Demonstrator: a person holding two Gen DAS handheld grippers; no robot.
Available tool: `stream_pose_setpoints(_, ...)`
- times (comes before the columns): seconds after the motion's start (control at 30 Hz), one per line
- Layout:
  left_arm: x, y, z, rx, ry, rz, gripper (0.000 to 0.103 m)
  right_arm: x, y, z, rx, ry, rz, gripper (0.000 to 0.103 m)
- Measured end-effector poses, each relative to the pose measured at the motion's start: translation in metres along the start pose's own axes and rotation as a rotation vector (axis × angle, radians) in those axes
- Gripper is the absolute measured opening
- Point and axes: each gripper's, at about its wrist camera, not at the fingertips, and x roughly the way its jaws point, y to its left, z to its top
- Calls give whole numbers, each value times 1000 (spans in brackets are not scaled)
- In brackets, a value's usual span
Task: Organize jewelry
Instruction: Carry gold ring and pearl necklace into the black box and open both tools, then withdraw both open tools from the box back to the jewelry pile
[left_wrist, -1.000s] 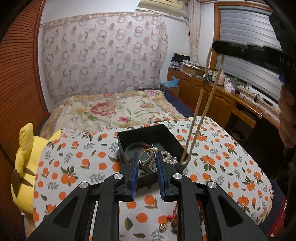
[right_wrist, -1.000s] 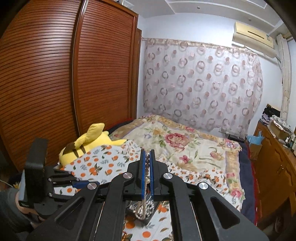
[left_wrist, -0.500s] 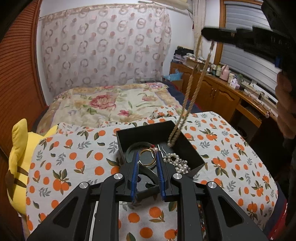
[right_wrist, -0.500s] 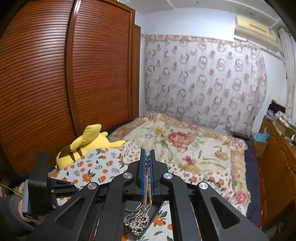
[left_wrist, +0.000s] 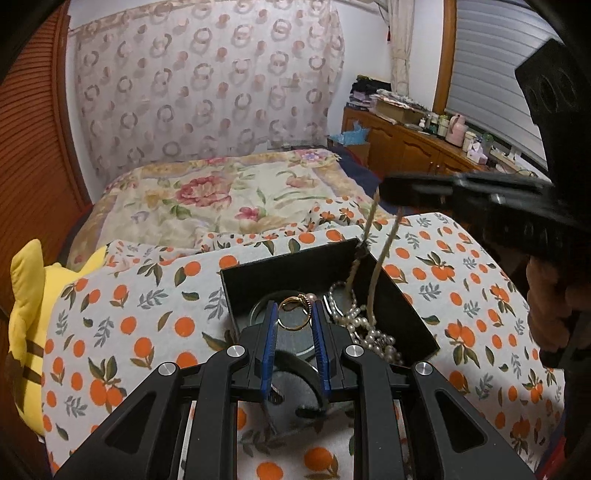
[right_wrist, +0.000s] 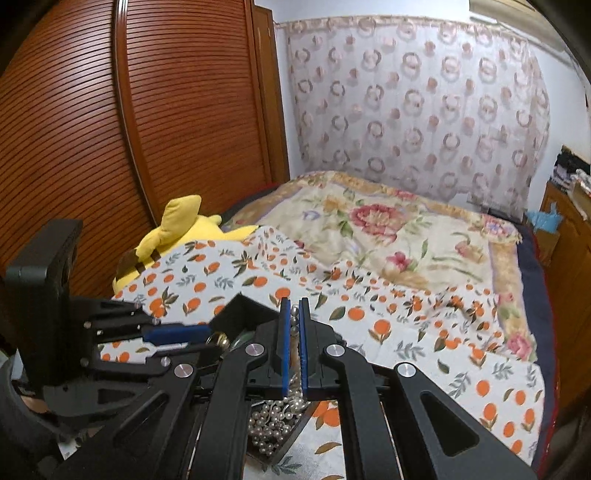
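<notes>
A black open jewelry box (left_wrist: 291, 267) sits on the orange-print cloth. My left gripper (left_wrist: 294, 308) is shut on a gold ring (left_wrist: 293, 314) and holds it over the box. My right gripper (right_wrist: 294, 306) is shut on a pearl necklace (right_wrist: 294, 323); in the left wrist view the right gripper (left_wrist: 388, 192) holds the two strands (left_wrist: 380, 258) hanging down into the box, where the pearls pile up (left_wrist: 365, 332). The pile also shows under my right gripper (right_wrist: 273, 424). A dark bangle (left_wrist: 258, 308) lies in the box.
A yellow plush toy (left_wrist: 26, 317) lies at the left edge of the cloth. A floral bedspread (left_wrist: 221, 195) is behind. A wooden dresser (left_wrist: 406, 147) with small items stands at the right. A wooden wardrobe (right_wrist: 129, 129) is on the left.
My right gripper has come down with the necklace, and more pearls now lie piled in the box. My left gripper with the ring has moved in over the box.
</notes>
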Motion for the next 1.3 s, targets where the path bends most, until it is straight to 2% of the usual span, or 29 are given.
stream_pose_setpoints(0.2, 13, 2, 8, -3, 8, 2, 17, 2, -4, -6, 9, 7, 20, 6)
stream_pose_setpoints(0.33, 15, 2, 9, -7, -1, 7, 30, 1, -5, -8, 12, 5, 18, 6)
stream_pose_setpoints(0.4, 13, 2, 9, -8, -5, 7, 31, -2, -6, -8, 17, 3, 18, 6)
stream_pose_setpoints(0.53, -1, 3, 1, -14, -30, 22, 54, -13, -4, -18, 22, -6, 12, 6)
stream_pose_setpoints(0.6, -10, 4, -6, -18, -35, 20, 56, -20, -2, -26, 26, -9, 8, 7)
stream_pose_setpoints(0.67, -20, 5, -13, -20, -38, 25, 67, -28, 3, -35, 29, -12, 3, 8)
stream_pose_setpoints(0.83, -43, 3, -33, -11, -48, 34, 79, -44, 18, -62, 32, -3, -7, 10)
stream_pose_setpoints(0.9, -53, 3, -43, -11, -52, 37, 81, -51, 24, -74, 33, 4, -11, 10)
stream_pose_setpoints(0.97, -59, 3, -49, -14, -53, 41, 89, -56, 30, -85, 37, 9, -14, 10)
stream_pose_setpoints(1.13, -72, 2, -74, -27, -39, 42, 95, -66, 46, -115, 52, 29, -15, 14)
stream_pose_setpoints(1.23, -78, 2, -89, -35, -33, 43, 95, -71, 51, -126, 62, 34, -14, 19)
stream_pose_setpoints(1.3, -82, 2, -98, -44, -30, 44, 95, -74, 57, -136, 63, 43, -9, 19)
